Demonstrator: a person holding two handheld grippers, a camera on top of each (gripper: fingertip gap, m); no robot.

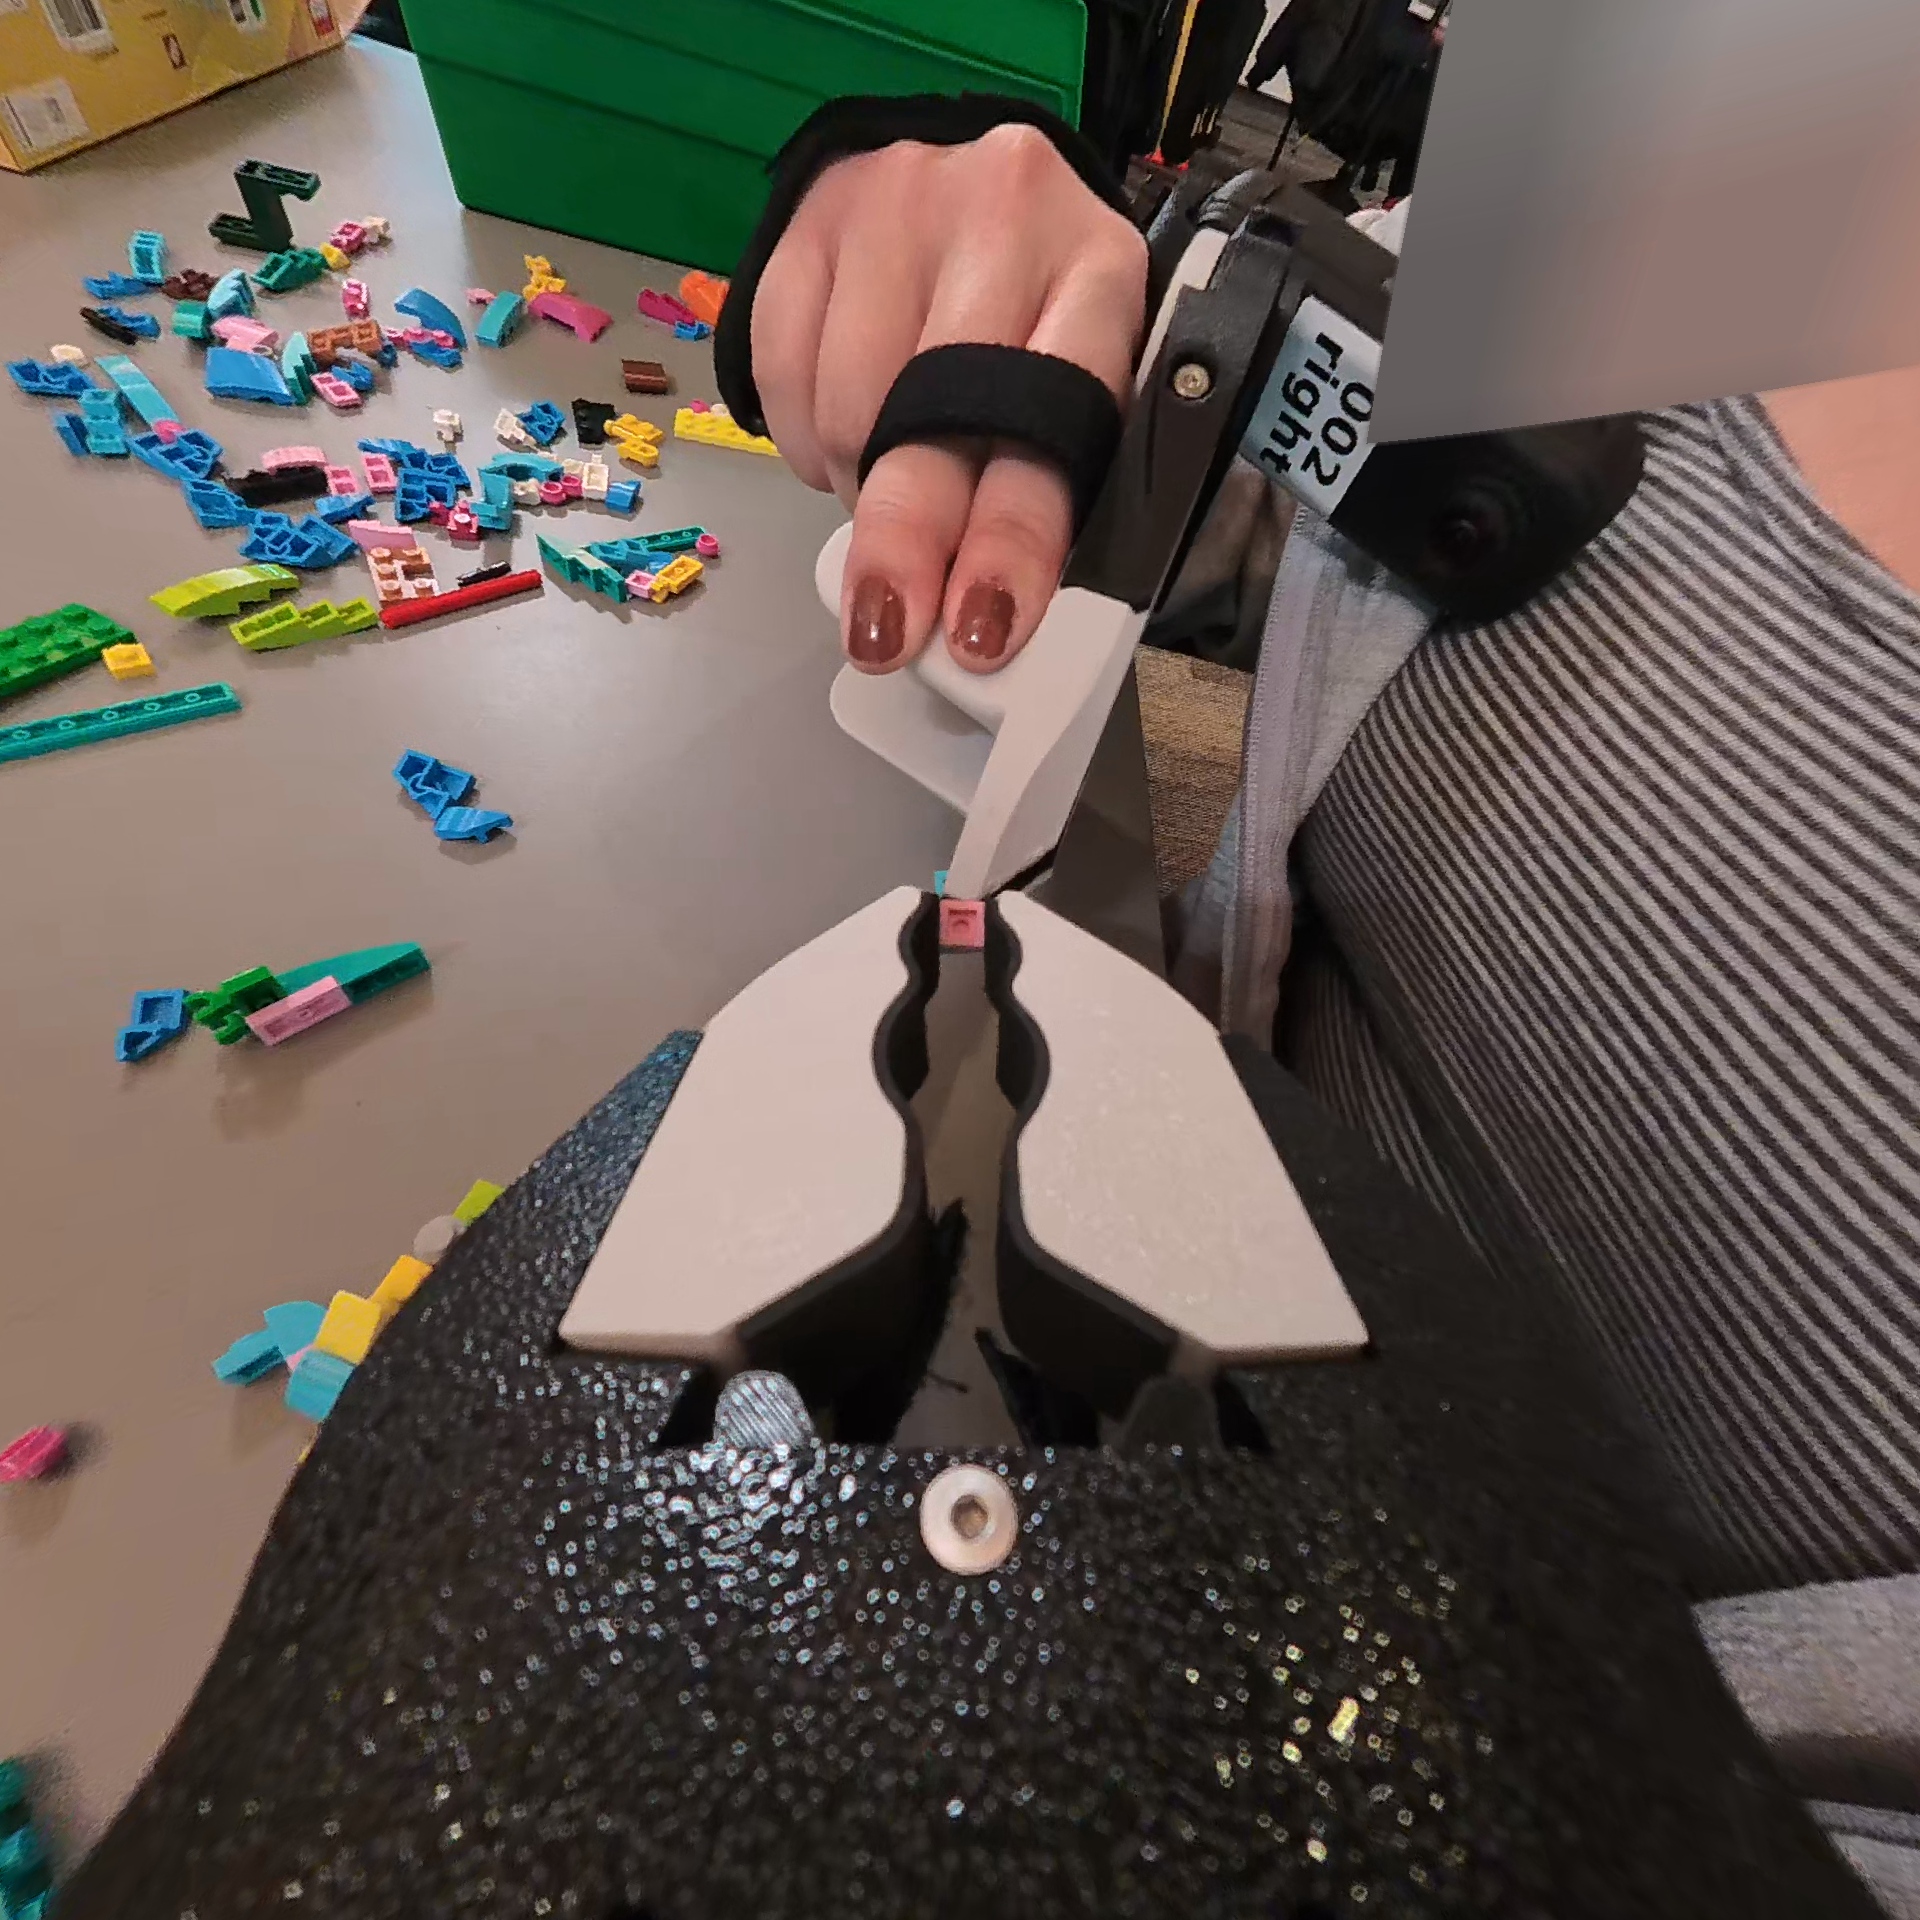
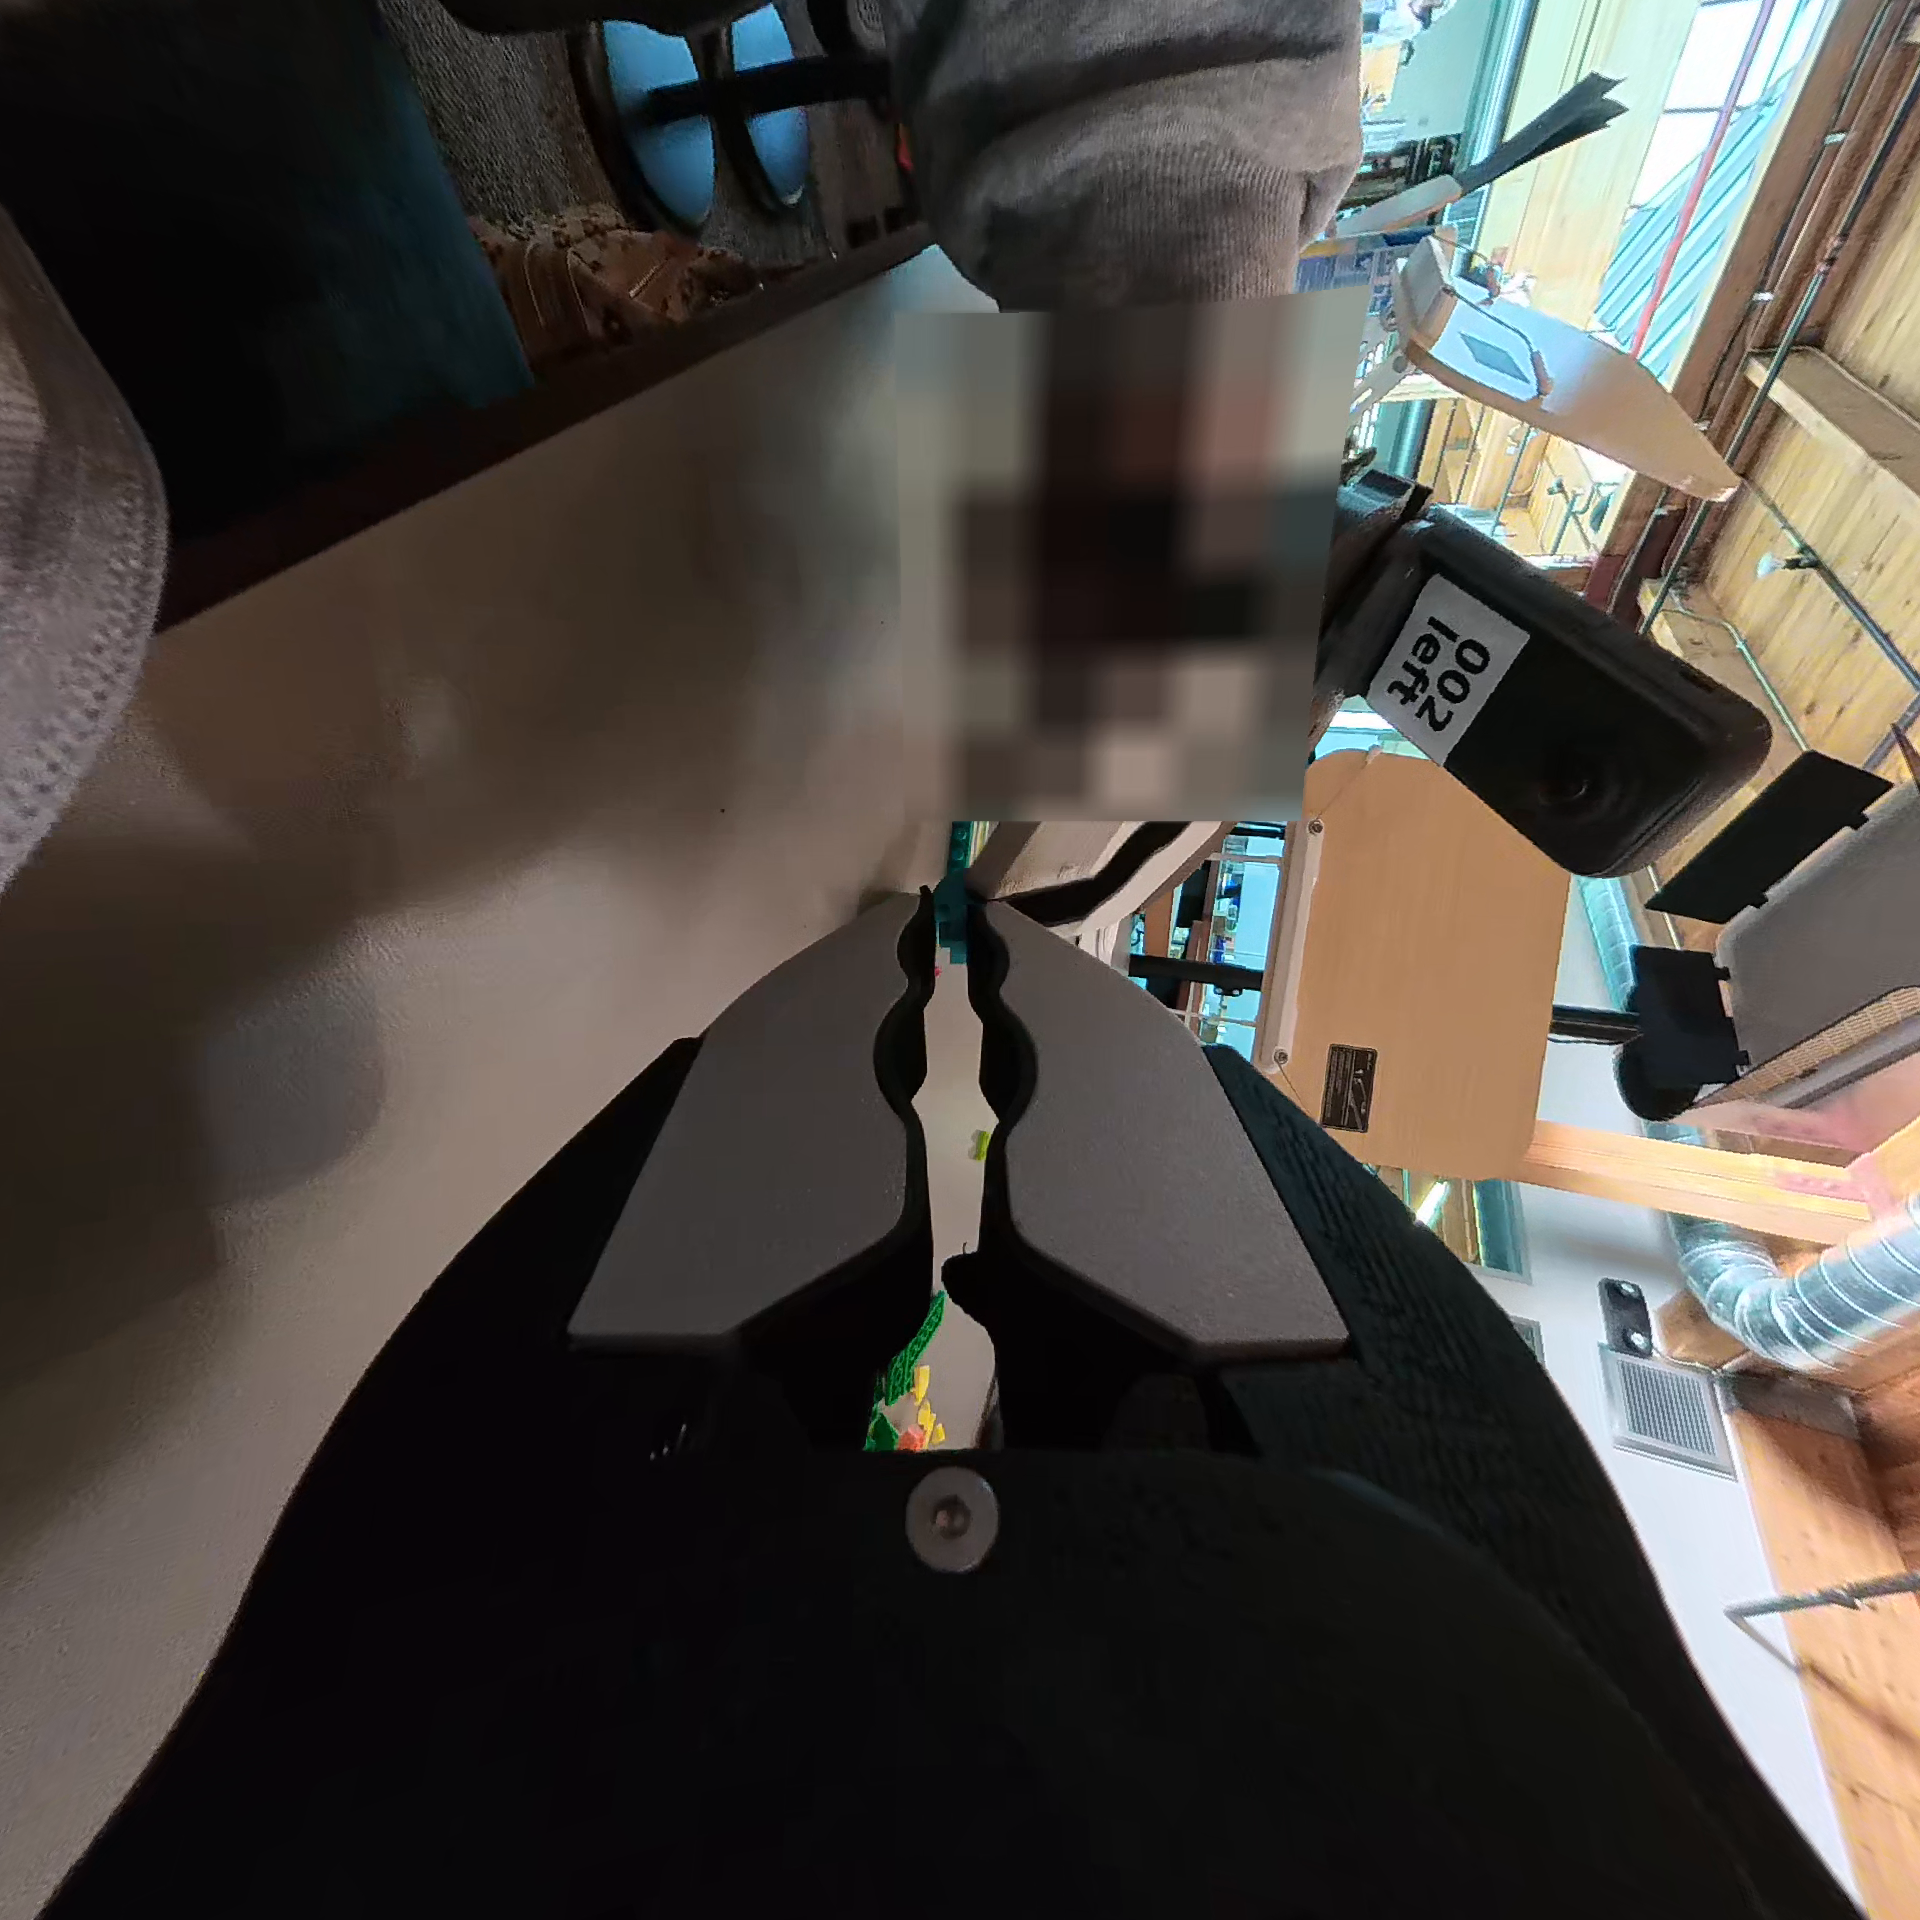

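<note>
In the left wrist view my left gripper (image 1: 961, 920) is shut on a small pink brick (image 1: 961, 925), held above the grey table (image 1: 623, 935). My right gripper (image 1: 982, 873) comes down from above in a person's hand (image 1: 935, 343), and its white fingertips meet the pink brick. A sliver of teal (image 1: 940, 883) shows at those tips. In the right wrist view my right gripper (image 2: 951, 914) is shut on a small teal piece (image 2: 951, 925). The left gripper's white finger (image 2: 1081, 868) lies right against it. Whether the two pieces are joined is hidden.
Several loose coloured bricks (image 1: 364, 468) lie scattered on the table at left. A green bin (image 1: 727, 104) and a yellow cardboard box (image 1: 125, 73) stand at the back. A small teal, pink and green assembly (image 1: 301, 997) and two blue bricks (image 1: 447, 795) lie nearer. A person's striped shirt (image 1: 1610, 935) fills the right. The grippers are tip to tip, or close to it.
</note>
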